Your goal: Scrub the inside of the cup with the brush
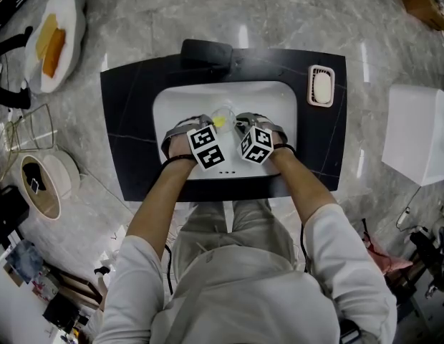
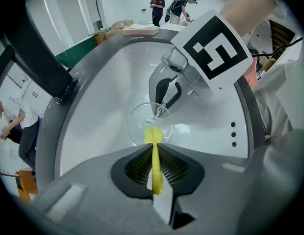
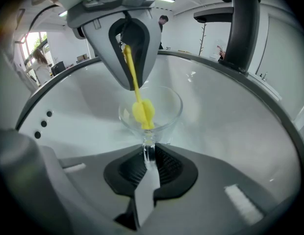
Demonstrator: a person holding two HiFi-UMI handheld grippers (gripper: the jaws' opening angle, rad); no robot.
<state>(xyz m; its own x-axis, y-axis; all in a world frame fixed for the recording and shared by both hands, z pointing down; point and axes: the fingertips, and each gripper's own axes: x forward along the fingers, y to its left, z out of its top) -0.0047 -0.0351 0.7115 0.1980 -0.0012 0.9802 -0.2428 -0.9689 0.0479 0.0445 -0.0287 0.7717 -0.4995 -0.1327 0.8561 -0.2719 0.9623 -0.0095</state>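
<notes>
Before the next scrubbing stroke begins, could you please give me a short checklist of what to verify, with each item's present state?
1. Left gripper shut on the brush handle: ok.
2. Right gripper shut on the stem of the cup: ok.
3. Brush head inside the cup's bowl: ok.
4. Cup held over the sink: ok.
5. Brush head pressing on the glass wall: cannot tell.
6. Water or soap in the cup: cannot tell.
</notes>
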